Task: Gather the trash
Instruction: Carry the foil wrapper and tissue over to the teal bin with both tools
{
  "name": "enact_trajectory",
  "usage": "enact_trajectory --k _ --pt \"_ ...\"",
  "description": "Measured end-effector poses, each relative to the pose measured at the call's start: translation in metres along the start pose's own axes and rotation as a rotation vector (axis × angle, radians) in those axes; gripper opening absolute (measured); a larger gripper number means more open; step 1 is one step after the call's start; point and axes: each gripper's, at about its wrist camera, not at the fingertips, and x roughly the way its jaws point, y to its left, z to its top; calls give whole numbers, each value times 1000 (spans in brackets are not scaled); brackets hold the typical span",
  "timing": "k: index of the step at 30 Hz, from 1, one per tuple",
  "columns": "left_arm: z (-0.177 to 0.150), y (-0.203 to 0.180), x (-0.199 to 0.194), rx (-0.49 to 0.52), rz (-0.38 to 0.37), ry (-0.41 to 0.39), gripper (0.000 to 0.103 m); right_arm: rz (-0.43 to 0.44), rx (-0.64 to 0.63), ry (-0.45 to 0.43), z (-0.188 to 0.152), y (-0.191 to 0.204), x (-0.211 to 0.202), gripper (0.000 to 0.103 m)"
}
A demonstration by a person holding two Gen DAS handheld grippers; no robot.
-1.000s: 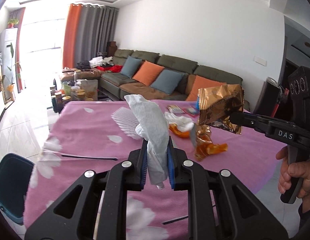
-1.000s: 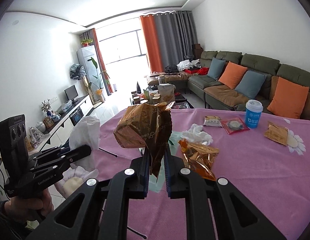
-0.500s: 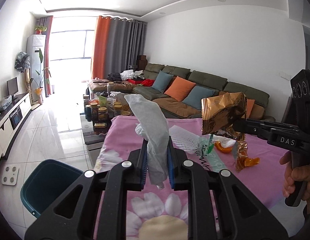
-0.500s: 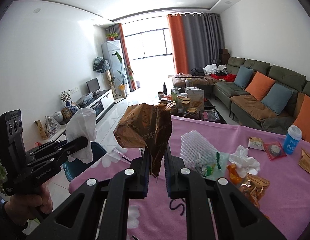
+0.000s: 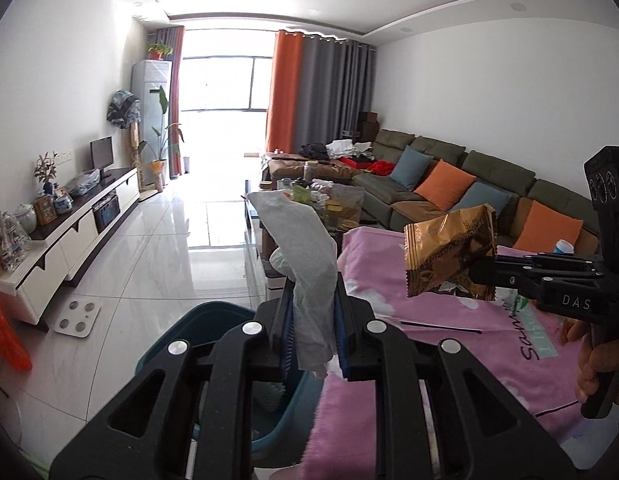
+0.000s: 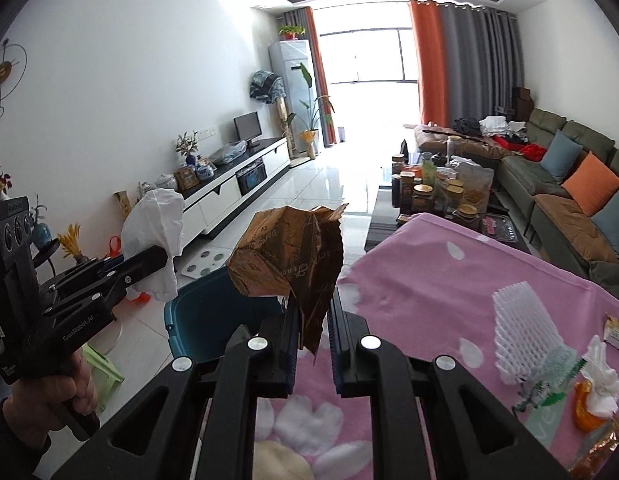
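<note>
The left tongs [image 5: 312,330] pinch a crumpled white tissue [image 5: 305,256] that stands upright, long axis vertical, above the near rim of the teal trash bin [image 5: 197,330]. The right tongs [image 6: 313,334] clamp a gold snack wrapper [image 6: 287,258] by its lower corner (its bulk leans left), level over the pink table [image 6: 421,276] edge. Open tiled floor [image 5: 161,248] lies beyond the bin.

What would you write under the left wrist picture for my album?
Left gripper carries a white tissue above the teal bin, beside the gold wrapper.
</note>
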Motion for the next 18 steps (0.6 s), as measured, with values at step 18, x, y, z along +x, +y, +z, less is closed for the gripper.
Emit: enact_trajectory --k 18 --pt "-43 94 43 -87 122 134 18 63 -151 180 22 71 105 14"
